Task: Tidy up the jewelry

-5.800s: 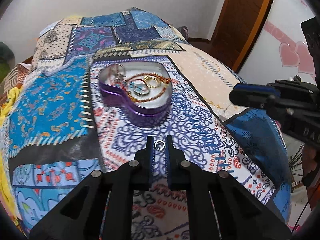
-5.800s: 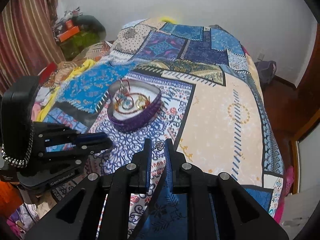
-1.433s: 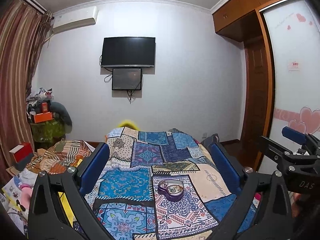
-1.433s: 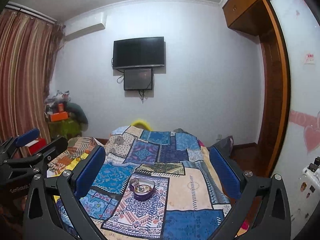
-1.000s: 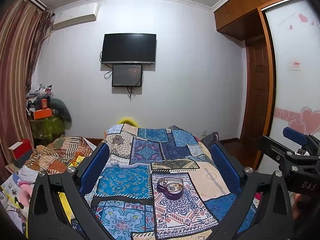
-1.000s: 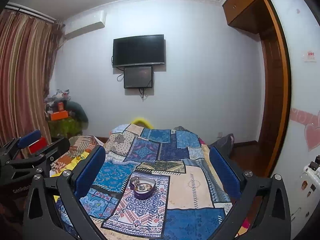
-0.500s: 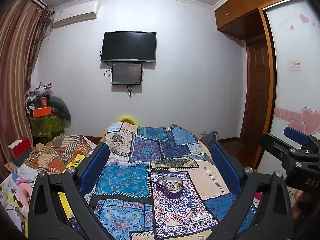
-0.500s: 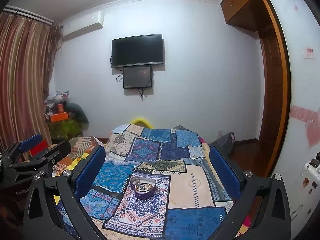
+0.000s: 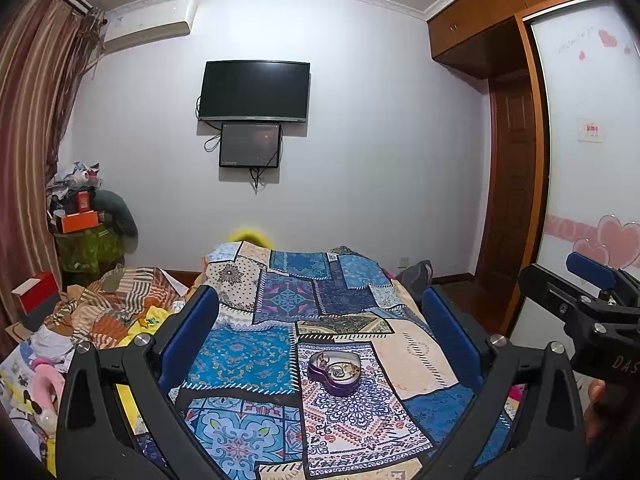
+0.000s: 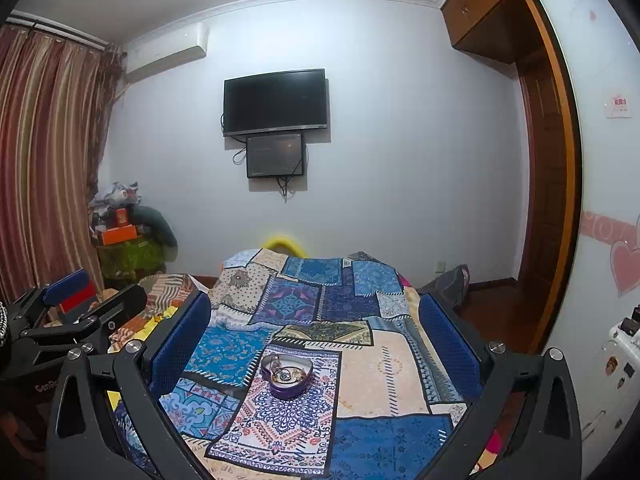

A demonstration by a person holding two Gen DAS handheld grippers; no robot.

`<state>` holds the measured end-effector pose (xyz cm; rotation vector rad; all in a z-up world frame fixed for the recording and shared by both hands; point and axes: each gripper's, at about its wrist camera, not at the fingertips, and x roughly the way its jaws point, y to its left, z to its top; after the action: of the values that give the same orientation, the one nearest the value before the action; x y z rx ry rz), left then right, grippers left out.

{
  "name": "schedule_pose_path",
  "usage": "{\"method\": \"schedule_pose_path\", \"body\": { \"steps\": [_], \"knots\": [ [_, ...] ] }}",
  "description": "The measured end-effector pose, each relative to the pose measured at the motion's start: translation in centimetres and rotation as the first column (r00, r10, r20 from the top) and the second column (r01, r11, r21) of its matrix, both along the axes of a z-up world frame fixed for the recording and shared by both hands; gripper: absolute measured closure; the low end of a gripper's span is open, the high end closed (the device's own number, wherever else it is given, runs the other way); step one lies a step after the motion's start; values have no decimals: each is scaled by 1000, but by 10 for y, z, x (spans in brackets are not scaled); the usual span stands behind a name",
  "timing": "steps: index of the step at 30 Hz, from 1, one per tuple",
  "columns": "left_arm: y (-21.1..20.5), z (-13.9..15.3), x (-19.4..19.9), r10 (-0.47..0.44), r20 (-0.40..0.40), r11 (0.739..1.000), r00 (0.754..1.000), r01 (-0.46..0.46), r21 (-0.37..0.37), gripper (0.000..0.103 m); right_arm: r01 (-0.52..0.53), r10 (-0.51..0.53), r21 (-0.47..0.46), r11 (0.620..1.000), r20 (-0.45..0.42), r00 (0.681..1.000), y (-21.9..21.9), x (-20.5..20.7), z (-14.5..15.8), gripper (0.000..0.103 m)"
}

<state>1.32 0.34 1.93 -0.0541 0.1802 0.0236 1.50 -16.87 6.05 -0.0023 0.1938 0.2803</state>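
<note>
Both grippers were held raised at the near end of the bed (image 9: 412,364), well clear of its surface and pointed at the far wall. The left gripper (image 9: 320,334) had its jaws spread wide and gripped nothing; its blue pads (image 9: 188,336) stood far apart on either side of the patchwork cover. The right gripper (image 10: 314,338) was likewise spread wide and empty, its blue pads (image 10: 180,344) framing the same cover.

The purple heart-shaped box (image 9: 335,372) sat without a lid on the white and blue patterned patch of the bedspread, in the near half of the bed and roughly midway between its left and right edges. Jewelry (image 9: 340,368), gold and silver in colour, lay inside the box; single pieces could not be made out. No gripper touched the box.

Each gripper appeared at the edge of the other's view, and both were beside the near end of the bed. A television (image 9: 254,92) hung on the far wall, with a smaller dark screen (image 9: 249,145) just below it.
</note>
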Motion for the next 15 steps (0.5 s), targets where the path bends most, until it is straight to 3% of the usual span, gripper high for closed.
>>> {"method": "schedule_pose_path", "body": {
  "steps": [15],
  "knots": [
    [-1, -1, 2, -15, -10, 1000, 1000, 15, -5, 1, -2, 2, -5, 1000, -2, 1000, 0, 1, 2, 0]
  ]
}}
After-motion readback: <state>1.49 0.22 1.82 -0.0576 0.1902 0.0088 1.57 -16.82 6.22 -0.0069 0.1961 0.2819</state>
